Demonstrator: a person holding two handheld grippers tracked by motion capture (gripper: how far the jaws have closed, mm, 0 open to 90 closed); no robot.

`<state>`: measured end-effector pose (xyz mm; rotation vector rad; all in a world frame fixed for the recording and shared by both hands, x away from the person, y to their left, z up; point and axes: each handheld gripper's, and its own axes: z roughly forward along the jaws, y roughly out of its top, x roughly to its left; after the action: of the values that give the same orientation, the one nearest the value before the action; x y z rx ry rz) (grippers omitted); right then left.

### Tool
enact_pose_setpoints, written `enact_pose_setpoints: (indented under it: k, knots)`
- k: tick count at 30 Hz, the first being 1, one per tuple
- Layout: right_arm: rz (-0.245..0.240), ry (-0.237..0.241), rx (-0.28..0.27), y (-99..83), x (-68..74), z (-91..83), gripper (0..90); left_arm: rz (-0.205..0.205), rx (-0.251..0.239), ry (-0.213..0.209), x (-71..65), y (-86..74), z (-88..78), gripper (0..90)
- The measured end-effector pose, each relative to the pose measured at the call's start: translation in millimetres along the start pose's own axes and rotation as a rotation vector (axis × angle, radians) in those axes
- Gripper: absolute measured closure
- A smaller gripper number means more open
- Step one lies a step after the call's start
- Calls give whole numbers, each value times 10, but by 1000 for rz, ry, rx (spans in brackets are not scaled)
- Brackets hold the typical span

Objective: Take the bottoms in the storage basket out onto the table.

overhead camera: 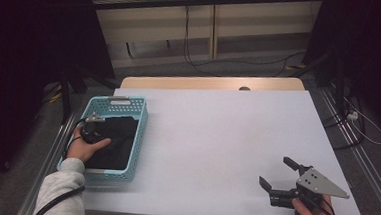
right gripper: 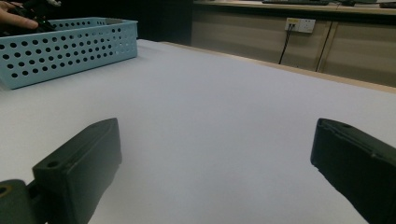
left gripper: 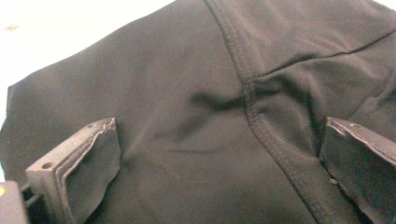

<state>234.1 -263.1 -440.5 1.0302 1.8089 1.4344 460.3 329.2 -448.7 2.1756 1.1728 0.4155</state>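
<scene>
Reaching down into the blue basket point(overhead camera: 138, 129), the left gripper point(overhead camera: 93, 125) hangs wide open right over the black cloth point(left gripper: 187, 116) folded inside. The cloth lies straight below it. The right gripper point(overhead camera: 276, 174) waits open, far off across the table point(overhead camera: 217, 129).

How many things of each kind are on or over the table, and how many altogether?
Light blue perforated plastic basket: 1
Black stitched fabric garment in that basket: 1
Hand-held black grippers, left gripper and right gripper: 2
Total: 4
</scene>
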Motion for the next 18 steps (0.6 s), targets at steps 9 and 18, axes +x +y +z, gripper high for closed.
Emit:
enact_pose_setpoints:
  k: [9,18]
  knots:
    - [-1,6,1,1,6,1,13,-30,12,37,-34,22,37,0]
    - [-2,8,0,5,14,9,13,-71,2,48,-86,20,62,0]
